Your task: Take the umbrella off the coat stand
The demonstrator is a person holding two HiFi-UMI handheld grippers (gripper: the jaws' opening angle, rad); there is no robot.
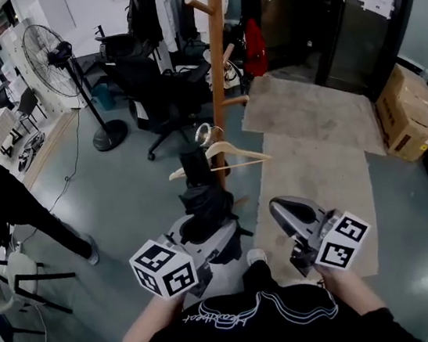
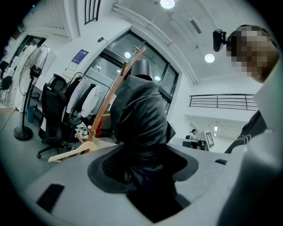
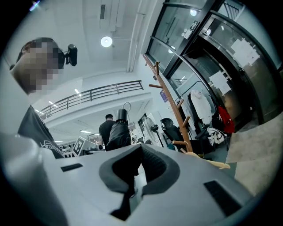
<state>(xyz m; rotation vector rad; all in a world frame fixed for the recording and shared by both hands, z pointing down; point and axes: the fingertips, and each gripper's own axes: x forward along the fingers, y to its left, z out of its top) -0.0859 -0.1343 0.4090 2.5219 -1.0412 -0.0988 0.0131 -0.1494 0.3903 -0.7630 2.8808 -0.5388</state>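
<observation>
We have the black folded fabric umbrella (image 1: 202,199) in our left claw (image 1: 208,238). It stands upright, and the claw's jaws are spread wide around its bunched lower part and pressed against the cloth on both sides. The left gripper view shows this plainly: the dark folds fill the gap between the pads, and the capped end rises above them.

Our right claw (image 1: 293,217) is just beside it on the right. Its jaws are drawn together to a thin seam and nothing is between them.

The tall brown wooden coat stand with pegs (image 1: 219,63) is ahead of us, beyond the umbrella, and a pale wooden clothes hanger (image 1: 224,155) hangs low on it. In the head view the umbrella's top overlaps the hanger and the pole. In the right gripper view the umbrella is well to the side of the stand, with open space between them.

From this we judge that the umbrella is already off its peg and resting on nothing but our grip, so the main part of the task looks done. At most we have to bring it fully away from the stand, taking care that its top does not catch the hanger.
</observation>
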